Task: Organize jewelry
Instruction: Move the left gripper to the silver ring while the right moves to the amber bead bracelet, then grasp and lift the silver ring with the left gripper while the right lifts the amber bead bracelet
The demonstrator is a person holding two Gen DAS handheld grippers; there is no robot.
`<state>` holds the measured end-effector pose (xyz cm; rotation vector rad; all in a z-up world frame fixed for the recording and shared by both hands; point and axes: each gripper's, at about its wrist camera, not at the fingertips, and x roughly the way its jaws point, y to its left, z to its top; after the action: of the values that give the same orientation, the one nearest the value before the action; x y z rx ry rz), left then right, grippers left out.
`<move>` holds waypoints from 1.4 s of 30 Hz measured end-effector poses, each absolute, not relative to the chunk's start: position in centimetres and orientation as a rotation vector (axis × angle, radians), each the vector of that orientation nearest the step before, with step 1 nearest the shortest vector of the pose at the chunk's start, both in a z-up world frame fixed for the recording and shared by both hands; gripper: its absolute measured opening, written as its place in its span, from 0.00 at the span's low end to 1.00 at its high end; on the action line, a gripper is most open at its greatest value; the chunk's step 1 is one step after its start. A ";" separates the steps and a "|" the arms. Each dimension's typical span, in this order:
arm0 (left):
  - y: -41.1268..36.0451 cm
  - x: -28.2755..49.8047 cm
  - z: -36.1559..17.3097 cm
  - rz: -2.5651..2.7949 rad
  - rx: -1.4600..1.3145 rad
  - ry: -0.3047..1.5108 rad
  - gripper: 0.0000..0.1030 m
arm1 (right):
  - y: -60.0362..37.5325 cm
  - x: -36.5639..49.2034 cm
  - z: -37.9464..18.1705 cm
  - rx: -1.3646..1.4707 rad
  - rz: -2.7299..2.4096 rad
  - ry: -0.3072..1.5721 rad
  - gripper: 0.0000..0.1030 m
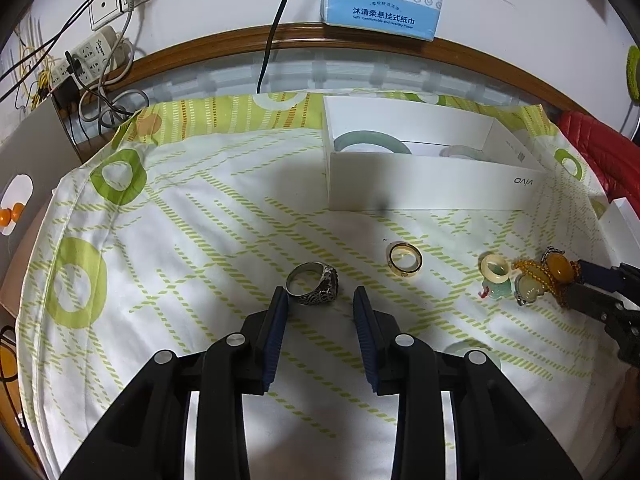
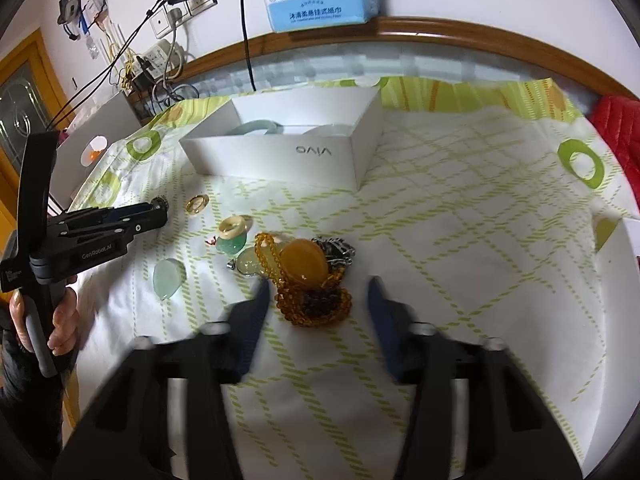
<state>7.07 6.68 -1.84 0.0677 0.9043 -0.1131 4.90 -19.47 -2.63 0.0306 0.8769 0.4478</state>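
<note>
On the green-patterned bedsheet (image 1: 192,216), the open left claw (image 1: 320,294) brackets the silver ring (image 1: 314,283), apparently mid-pickup, needing closure then transfer to the white box (image 1: 420,184); the right claw (image 2: 316,284) gapes around the amber necklace (image 2: 308,280).

Silver ring (image 1: 313,283) dull metal; gold ring (image 1: 405,259) glossy; box (image 1: 424,188) matt cardboard; cloth (image 1: 200,240) soft cotton.

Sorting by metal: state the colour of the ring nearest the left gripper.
Silver ring with dark ornate top; clearest in left wrist view.
</note>
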 end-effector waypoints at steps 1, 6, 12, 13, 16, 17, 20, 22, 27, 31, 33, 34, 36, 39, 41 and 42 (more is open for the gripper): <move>6.7 7.1 -1.8 -0.113 0.070 0.904 0.33 | -19.3 4.9 -2.7 0.026 0.459 0.880 0.16; 7.1 7.0 -1.6 -0.140 0.035 0.896 0.22 | -19.4 4.5 -2.2 0.043 0.477 0.854 0.13; 7.2 6.8 -1.4 -0.157 0.009 0.885 0.22 | -20.7 4.6 -1.3 0.112 0.485 0.822 0.12; 7.2 6.7 -1.4 -0.157 0.005 0.884 0.22 | -20.9 4.6 -1.3 0.121 0.483 0.821 0.11; 7.5 6.6 -1.3 -0.157 -0.011 0.881 0.22 | -21.3 4.4 -0.9 0.147 0.486 0.803 0.11; 7.6 6.6 -1.2 -0.156 -0.016 0.878 0.22 | -21.6 4.4 -0.8 0.155 0.487 0.797 0.11; 7.9 6.3 -0.9 -0.168 -0.043 0.863 0.12 | -22.1 4.4 -0.4 0.189 0.494 0.782 0.11; 7.7 6.3 -0.9 -0.170 -0.038 0.864 0.12 | -22.4 4.5 -0.4 0.205 0.496 0.779 0.11; 7.4 6.2 -0.6 -0.182 -0.037 0.857 0.08 | -23.1 4.4 0.0 0.243 0.492 0.755 0.11; 7.6 6.0 -0.6 -0.179 -0.043 0.857 0.07 | -23.2 4.5 0.1 0.248 0.487 0.754 0.11; 7.5 6.1 -0.9 -0.178 -0.040 0.868 0.08 | -23.1 4.5 0.0 0.244 0.489 0.759 0.11; 7.5 6.2 -1.0 -0.179 -0.039 0.875 0.08 | -23.0 4.6 0.0 0.242 0.490 0.760 0.11; 7.4 6.3 -1.0 -0.170 -0.027 0.874 0.16 | -23.0 4.6 -0.1 0.239 0.495 0.765 0.11; 7.1 6.5 -0.8 -0.144 -0.001 0.851 0.62 | -22.8 4.6 -0.2 0.234 0.497 0.771 0.11; 6.8 7.0 -0.8 -0.132 0.025 0.854 0.62 | -22.8 4.6 -0.2 0.234 0.497 0.774 0.11; 6.7 7.5 -1.1 -0.126 0.033 0.871 0.62 | -22.8 4.6 -0.2 0.234 0.496 0.774 0.11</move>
<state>7.46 6.73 -1.06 0.0329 0.8711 -0.1260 4.61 -22.80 -0.24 0.2343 0.7738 0.4961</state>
